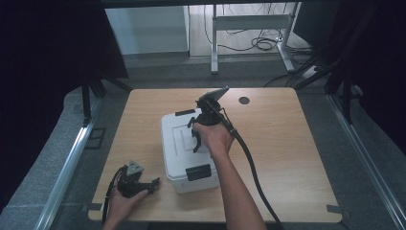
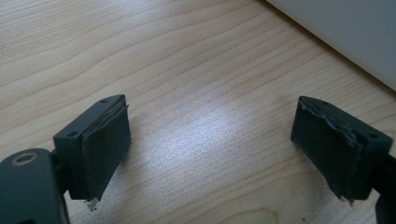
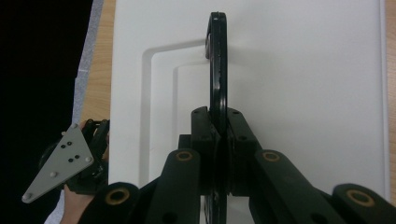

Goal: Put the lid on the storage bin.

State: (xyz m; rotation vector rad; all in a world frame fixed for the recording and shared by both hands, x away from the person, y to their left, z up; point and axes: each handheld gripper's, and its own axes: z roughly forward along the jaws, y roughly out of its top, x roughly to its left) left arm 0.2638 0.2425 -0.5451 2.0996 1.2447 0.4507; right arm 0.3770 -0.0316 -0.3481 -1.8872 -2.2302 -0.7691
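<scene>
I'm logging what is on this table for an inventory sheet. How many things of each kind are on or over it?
White box with a black handle: 1
Hand-held grippers: 2, the left beside the box, the right on its handle
Total: 3

Your table (image 1: 287,143) is evenly lit; the surroundings fall dark.
You get soft glare on the wood between the left gripper's (image 2: 210,154) sharp pads, and slight blur overhead.
</scene>
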